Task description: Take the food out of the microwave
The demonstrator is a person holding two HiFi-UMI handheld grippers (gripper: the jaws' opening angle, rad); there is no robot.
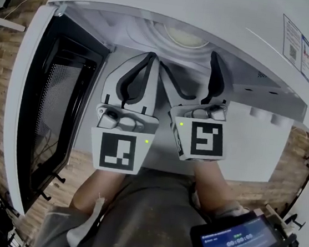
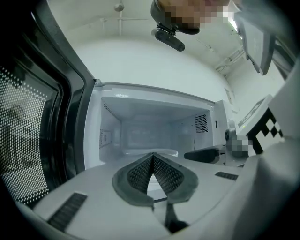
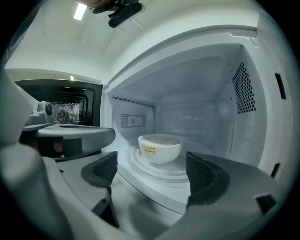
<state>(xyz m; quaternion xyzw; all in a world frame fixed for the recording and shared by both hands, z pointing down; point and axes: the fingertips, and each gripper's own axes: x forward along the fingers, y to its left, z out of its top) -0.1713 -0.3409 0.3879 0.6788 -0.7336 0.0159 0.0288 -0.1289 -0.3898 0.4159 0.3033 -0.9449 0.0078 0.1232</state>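
Food sits in a white bowl (image 3: 160, 147) on the turntable (image 3: 140, 172) deep inside the open microwave (image 1: 213, 10), untouched; reaching in looks to be the step in hand. The right gripper (image 3: 151, 165) holds its jaws apart and empty at the near opening, while the left gripper (image 2: 152, 157) has its jaws together on nothing. Next, the right one likely must go farther in and close on the bowl's rim.
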